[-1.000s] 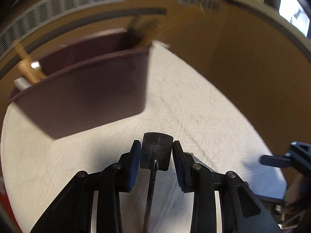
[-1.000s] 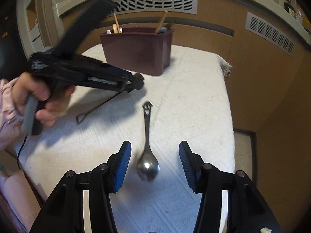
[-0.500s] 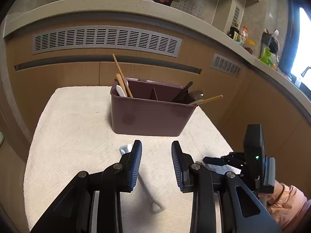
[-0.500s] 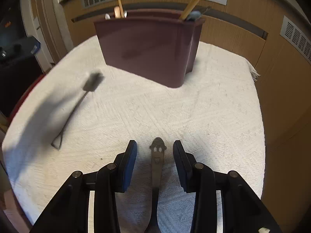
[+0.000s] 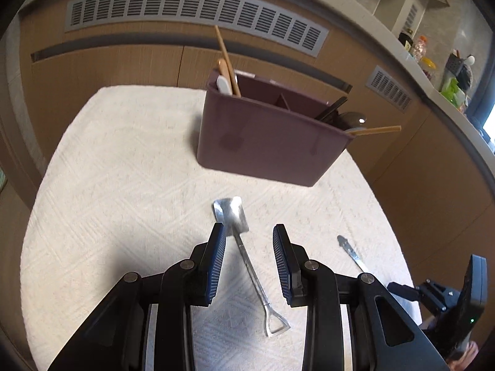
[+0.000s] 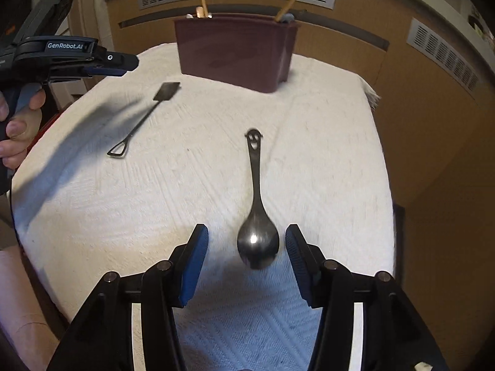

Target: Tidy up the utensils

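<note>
Plainly, the only readable writing is "GenRobot.AI" in white on the black body of the left gripper (image 6: 123, 61), seen from the right wrist camera; a person's hand (image 6: 18, 123) grips its handle at the frame's left edge.

Tabletop (image 5: 123, 170): covered by a white woven cloth with a raised diamond and zigzag texture, fringe at one far corner.

Utensil caddy (image 5: 266, 142): dull plum plastic, matte, rounded corners, inner dividers. It stands at the far end of the cloth. Wooden chopsticks (image 5: 227, 58) and a white handle stick up from its left compartment; a dark ladle-like piece and another wooden stick lean out of the right one.

Shovel-shaped spoon (image 5: 247, 247): bright polished metal, flat square blade, thin shaft, open triangular grip at the end. It lies flat on the cloth, below and between the left fingers (image 5: 216, 259), which stand apart and press nothing. The pads are blue and ribbed on black frames.

Smiley spoon (image 6: 256, 210): dark glossy metal, round bowl, slim handle ending in a cut-out smiling face. It lies on the cloth with its bowl toward the right gripper (image 6: 246, 247) and its handle pointing at the caddy. The right jaws are opening, with the bowl between them, untouched.

A green light glows on the right gripper's body in the left wrist view.
</note>
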`<state>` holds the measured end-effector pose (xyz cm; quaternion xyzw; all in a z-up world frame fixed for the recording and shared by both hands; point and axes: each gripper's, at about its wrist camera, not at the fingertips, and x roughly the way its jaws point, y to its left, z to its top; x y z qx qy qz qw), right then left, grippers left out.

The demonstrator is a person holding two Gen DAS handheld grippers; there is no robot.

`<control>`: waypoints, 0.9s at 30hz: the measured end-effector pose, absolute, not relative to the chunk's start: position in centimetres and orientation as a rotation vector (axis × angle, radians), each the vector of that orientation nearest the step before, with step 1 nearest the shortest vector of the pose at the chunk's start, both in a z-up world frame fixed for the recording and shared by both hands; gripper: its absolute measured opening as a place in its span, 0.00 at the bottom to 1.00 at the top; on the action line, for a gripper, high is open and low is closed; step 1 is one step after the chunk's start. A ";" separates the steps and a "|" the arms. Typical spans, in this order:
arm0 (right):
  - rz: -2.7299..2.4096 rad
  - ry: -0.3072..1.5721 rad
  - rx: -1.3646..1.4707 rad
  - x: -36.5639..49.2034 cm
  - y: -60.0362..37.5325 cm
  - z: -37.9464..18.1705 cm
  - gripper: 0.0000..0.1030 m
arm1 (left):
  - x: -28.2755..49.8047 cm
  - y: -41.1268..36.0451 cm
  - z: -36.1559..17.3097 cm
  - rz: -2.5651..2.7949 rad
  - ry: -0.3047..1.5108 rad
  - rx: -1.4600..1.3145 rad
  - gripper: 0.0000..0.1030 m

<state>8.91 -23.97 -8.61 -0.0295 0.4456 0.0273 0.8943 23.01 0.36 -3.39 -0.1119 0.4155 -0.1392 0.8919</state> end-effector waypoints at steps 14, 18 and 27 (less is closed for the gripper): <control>0.037 0.655 -0.069 10.4 -24.4 1.3 0.24 | 23.2 0.1 -5.4 -0.274 0.941 -0.225 0.33; 0.058 0.606 -0.024 12.5 -24.6 3.0 0.24 | 24.6 -0.7 -6.0 -0.264 0.992 -0.226 0.37; 0.074 0.596 0.021 14.5 -24.5 2.9 0.24 | 30.8 -2.8 -7.9 -0.093 1.087 -0.202 0.43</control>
